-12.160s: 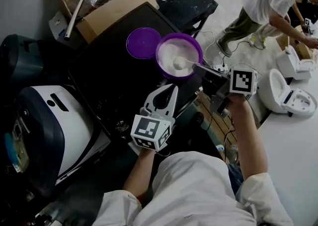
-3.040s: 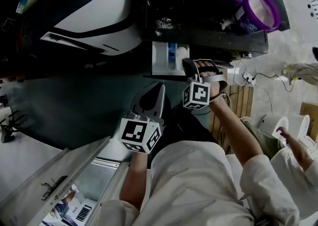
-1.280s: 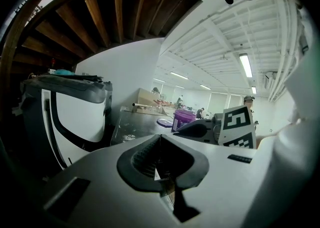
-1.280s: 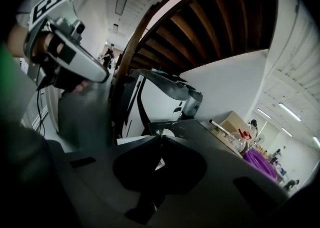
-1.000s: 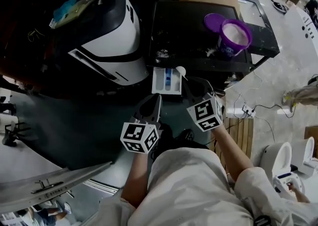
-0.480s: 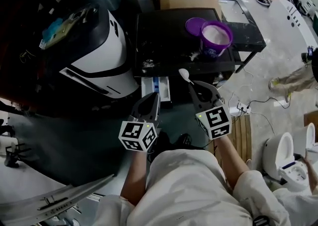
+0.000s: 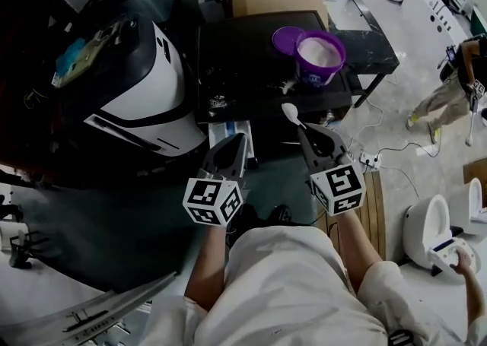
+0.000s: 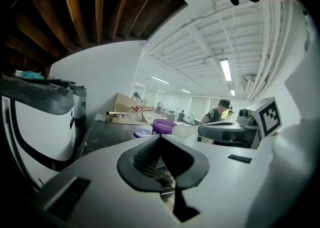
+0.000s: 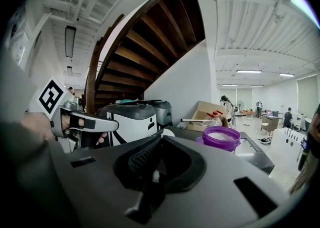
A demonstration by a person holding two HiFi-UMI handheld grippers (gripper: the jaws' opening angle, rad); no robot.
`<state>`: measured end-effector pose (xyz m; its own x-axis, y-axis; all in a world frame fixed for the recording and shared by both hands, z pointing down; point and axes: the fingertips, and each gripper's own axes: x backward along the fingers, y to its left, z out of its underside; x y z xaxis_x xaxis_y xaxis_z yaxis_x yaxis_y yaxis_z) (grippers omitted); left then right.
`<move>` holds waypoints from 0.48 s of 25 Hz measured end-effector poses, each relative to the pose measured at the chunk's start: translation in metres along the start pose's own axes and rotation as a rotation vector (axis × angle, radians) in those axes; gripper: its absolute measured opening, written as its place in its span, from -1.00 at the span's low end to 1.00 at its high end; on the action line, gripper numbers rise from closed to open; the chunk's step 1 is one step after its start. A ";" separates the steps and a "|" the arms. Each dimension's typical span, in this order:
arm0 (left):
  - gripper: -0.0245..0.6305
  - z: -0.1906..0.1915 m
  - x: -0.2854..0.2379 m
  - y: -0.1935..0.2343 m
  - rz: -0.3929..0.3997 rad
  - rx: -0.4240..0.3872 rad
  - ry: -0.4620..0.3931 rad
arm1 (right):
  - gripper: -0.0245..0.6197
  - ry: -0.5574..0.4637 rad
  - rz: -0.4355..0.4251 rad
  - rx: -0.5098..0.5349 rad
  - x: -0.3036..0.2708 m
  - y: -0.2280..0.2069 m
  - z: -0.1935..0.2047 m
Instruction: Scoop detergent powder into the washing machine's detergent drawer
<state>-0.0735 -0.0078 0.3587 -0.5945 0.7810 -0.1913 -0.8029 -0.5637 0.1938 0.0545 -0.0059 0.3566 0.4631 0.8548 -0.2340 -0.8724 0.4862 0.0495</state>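
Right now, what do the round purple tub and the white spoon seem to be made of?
Round purple tub: likely plastic; smooth, evenly coloured wall with a thin rim. White spoon in the right gripper: probably plastic as well, plain uniform white, but too small to be sure.

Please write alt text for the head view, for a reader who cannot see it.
Seen from above, the right tongs grip a white plastic spoon beside the open white detergent drawer, with a round purple tub of white powder beyond; the left tongs are shut, empty.

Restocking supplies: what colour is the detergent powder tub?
Purple tub, clearest in the head view.
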 end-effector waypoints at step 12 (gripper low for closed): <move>-0.86 -0.005 -0.019 0.000 0.013 -0.004 0.007 | -0.90 -0.004 0.011 -0.017 -0.002 -0.016 -0.002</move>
<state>-0.0620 -0.0241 0.3580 -0.6050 0.7719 -0.1954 -0.7954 -0.5748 0.1921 0.0666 -0.0160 0.3542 0.4537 0.8610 -0.2298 -0.8803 0.4732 0.0353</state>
